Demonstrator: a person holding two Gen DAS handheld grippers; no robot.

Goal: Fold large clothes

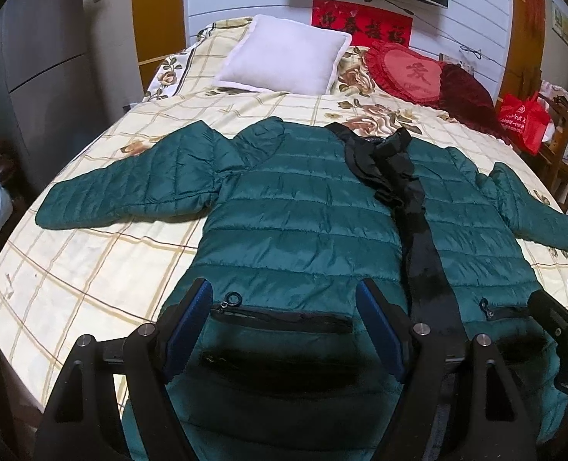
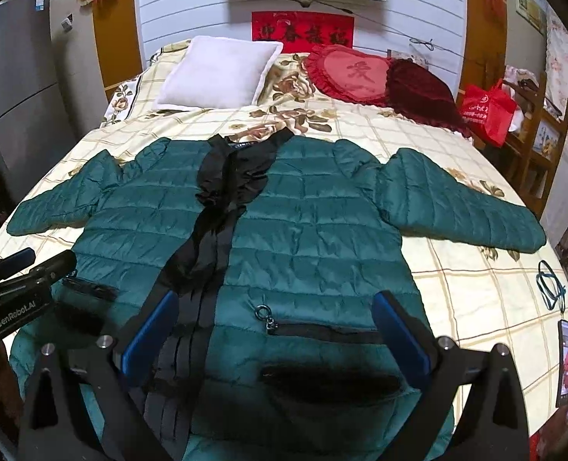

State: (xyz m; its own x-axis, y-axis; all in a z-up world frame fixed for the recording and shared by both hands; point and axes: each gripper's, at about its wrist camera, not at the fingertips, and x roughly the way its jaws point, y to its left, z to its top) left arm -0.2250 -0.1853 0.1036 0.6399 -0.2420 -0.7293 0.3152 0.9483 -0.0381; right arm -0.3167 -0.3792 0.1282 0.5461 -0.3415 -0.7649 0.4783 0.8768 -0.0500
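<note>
A dark green quilted jacket (image 1: pixel 303 215) lies flat on the bed, front up, both sleeves spread out, with a black lining strip (image 1: pixel 411 207) down the open front. It also shows in the right wrist view (image 2: pixel 314 223). My left gripper (image 1: pixel 284 299) is open and empty, held above the jacket's left pocket near the hem. My right gripper (image 2: pixel 276 307) is open and empty above the right pocket near the hem. The right gripper's edge shows in the left wrist view (image 1: pixel 564 319), and the left gripper shows in the right wrist view (image 2: pixel 19 272).
The bed (image 1: pixel 92 253) has a cream checked floral cover. A white pillow (image 1: pixel 284 57) and red heart cushions (image 1: pixel 411 73) lie at the head. A phone (image 2: pixel 566 361) and a cord (image 2: pixel 549 284) lie at the bed's right edge. A red bag (image 2: pixel 487 111) sits on a chair.
</note>
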